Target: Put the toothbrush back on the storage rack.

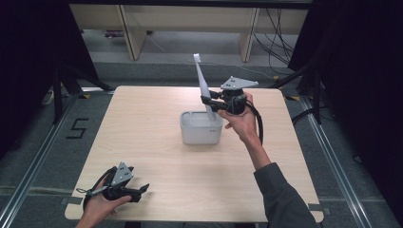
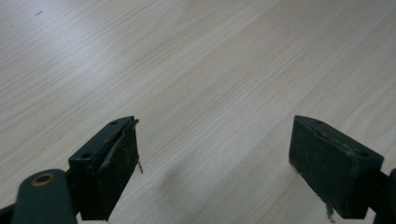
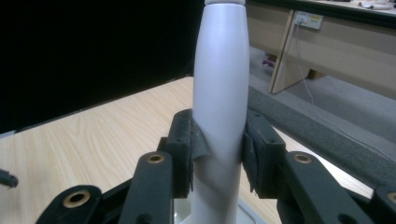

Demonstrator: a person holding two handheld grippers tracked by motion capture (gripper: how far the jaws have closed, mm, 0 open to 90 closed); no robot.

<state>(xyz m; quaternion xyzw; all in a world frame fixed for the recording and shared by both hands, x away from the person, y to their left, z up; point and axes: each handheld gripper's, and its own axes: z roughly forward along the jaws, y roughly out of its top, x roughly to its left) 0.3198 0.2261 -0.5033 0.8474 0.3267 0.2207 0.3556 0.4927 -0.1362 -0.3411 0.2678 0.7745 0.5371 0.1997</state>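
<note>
Left gripper (image 1: 142, 189) rests low at the near-left corner of the bench (image 1: 152, 156), its fingers (image 2: 114, 163) spread wide and released, nothing between them; the left gripper view shows bare pale wood grain under them. Finger pads are flat, black, slightly frayed at the edges. Right gripper (image 1: 207, 102) is raised over the bench centre, fingers (image 3: 184, 149) clenched on a long white handle-like piece (image 3: 219, 107), smooth, matte, rounded in section, tapering upward. This piece stands tilted, its lower end inside a white box-shaped container (image 1: 200, 132) with rounded corners near mid-bench. Pads press the piece from both sides. Grey three-cornered plate tops each gripper.
</note>
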